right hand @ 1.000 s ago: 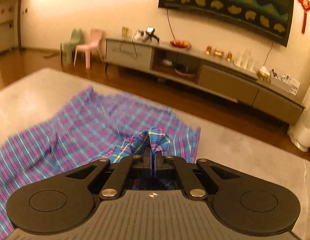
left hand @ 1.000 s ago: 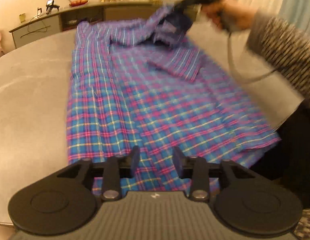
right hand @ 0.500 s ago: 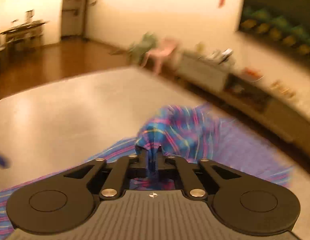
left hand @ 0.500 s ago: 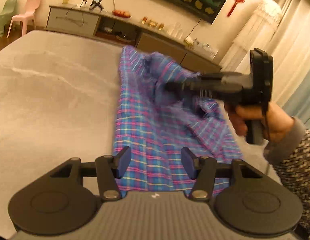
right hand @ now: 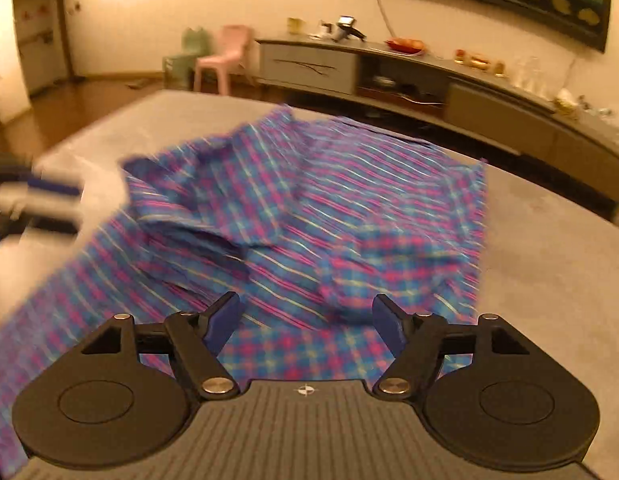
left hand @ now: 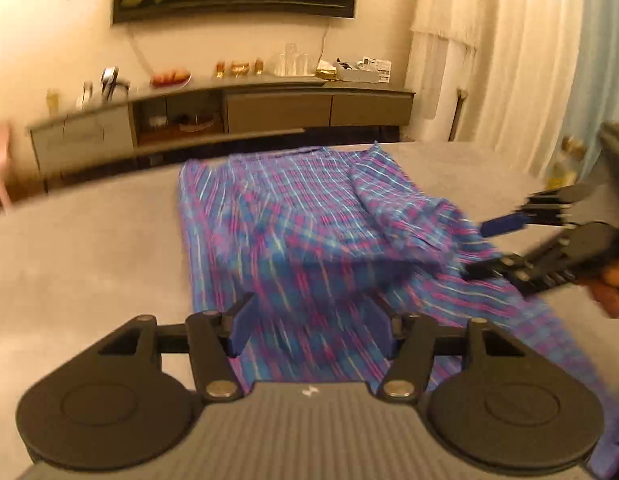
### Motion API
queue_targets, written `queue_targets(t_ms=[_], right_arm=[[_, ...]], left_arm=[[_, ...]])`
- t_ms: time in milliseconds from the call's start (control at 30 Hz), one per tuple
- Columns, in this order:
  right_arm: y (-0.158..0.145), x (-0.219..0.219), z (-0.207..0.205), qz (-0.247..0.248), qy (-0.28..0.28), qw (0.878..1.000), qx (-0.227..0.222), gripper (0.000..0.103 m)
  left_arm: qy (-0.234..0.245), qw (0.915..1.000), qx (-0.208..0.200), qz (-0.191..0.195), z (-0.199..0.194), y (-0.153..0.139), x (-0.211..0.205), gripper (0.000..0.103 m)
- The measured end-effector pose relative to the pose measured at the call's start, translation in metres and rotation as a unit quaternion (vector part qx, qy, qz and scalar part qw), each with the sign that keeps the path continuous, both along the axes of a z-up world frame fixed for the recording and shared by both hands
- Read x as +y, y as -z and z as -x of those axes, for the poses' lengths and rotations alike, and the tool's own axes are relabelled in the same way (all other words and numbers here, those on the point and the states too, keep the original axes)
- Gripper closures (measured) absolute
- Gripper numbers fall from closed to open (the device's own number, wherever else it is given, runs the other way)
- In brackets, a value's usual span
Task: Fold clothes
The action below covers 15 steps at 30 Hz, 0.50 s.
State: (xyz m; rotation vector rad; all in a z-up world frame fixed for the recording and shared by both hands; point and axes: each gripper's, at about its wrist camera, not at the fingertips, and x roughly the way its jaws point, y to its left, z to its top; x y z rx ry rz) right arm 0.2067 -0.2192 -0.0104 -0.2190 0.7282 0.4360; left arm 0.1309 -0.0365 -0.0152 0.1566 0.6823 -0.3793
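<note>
One fold visible: plaid shirt (left hand: pixel 293 232) spread on grey table (left hand: pixel 89 248), right-side flap laid over middle, rumpled. Left gripper (left hand: pixel 311 330) spread, empty. Right gripper (right hand: pixel 305 326) spread, empty, above shirt. Further folds judged remaining.

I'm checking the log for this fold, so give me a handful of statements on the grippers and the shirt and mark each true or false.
1. The right gripper is clamped on the plaid shirt. False: its jaws are spread and nothing is between them.
2. The left gripper is open. True.
3. The shirt lies on a grey surface. True.
4. The shirt is a plain white one. False: it is blue and pink plaid.
5. Part of the shirt is folded over on itself. True: a flap lies on top of the rest.
</note>
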Motion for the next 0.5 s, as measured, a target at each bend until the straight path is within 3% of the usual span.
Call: queue_targets(t_ms=[100,200,267,367,433,500], right_arm=[[0.015,-0.003,-0.017,0.016,0.022,1.000,-0.011,0.033],[0.034,-0.013,-0.043,0.015,0.052,0.999,0.000,0.050],[0.045,-0.020,-0.064,0.013,0.063,0.998,0.018,0.055],[0.054,-0.027,-0.082,-0.001,0.057,0.998,0.030,0.056],[0.050,-0.026,-0.091,0.004,0.037,0.998,0.052,0.055],[0.036,-0.035,-0.096,-0.024,0.012,0.997,0.069,0.051]], left_arm=[[0.010,0.9992,-0.014,-0.036,-0.033,0.011,-0.018,0.044],[-0.020,0.9973,0.011,-0.070,-0.069,0.036,-0.019,0.049],[-0.040,0.9968,0.039,-0.057,-0.085,0.051,-0.009,0.049],[-0.047,0.9975,0.052,0.010,-0.089,0.057,0.014,0.048],[-0.027,0.9962,0.080,0.023,-0.095,0.049,0.020,0.050],[-0.009,0.9977,0.061,0.027,-0.108,0.029,0.026,0.049]])
